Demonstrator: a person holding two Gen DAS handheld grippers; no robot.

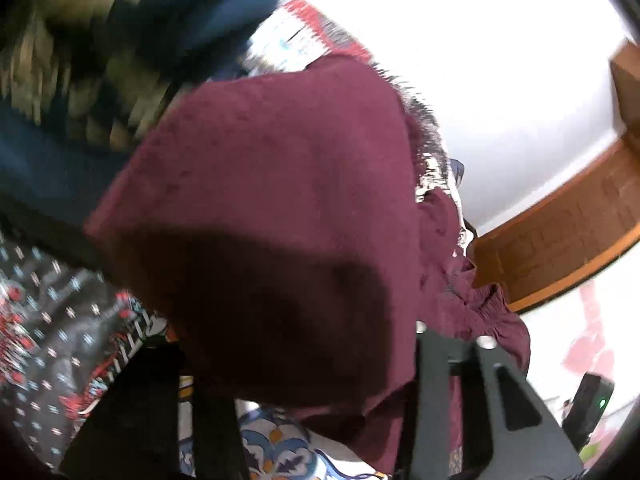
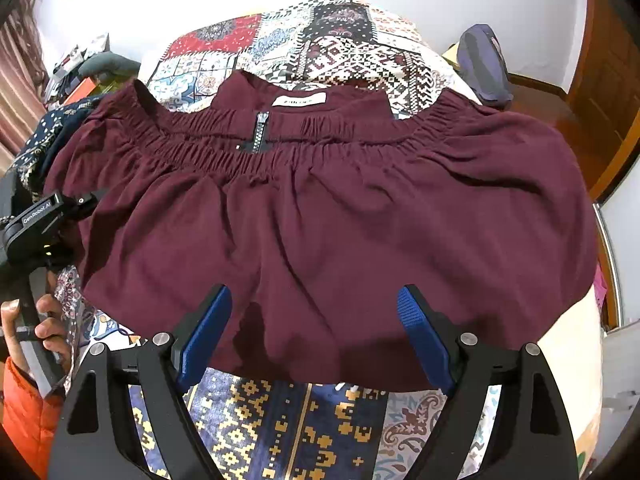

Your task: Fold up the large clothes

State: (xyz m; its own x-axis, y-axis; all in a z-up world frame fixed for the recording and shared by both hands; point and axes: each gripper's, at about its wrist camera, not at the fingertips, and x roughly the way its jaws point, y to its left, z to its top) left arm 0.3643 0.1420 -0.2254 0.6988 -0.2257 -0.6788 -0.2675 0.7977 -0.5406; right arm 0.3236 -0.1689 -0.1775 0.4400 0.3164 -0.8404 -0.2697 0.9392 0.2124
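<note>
The right gripper (image 2: 314, 340) hung spread above the near hem of the maroon skirt (image 2: 320, 208), gripping nothing. The skirt lay flat on the patchwork bedspread (image 2: 320, 44). At its left edge, the left gripper (image 2: 86, 200) pinched the cloth.

I read the skirt (image 2: 320, 208) as solid maroon, with a white label (image 2: 299, 101) and a black-and-silver zipper (image 2: 260, 130) at the gathered waistband. The bedspread (image 2: 304, 44) is patchwork: red, white, black and blue geometric and floral panels, with navy and gold motifs at the near edge. My right claw (image 2: 316, 340) shows blue ribbed pads on black arms. My left claw (image 2: 86, 202) is black. A navy patterned garment (image 2: 44, 140) lies at the left. The sleeve (image 2: 24, 412) is orange.
</note>
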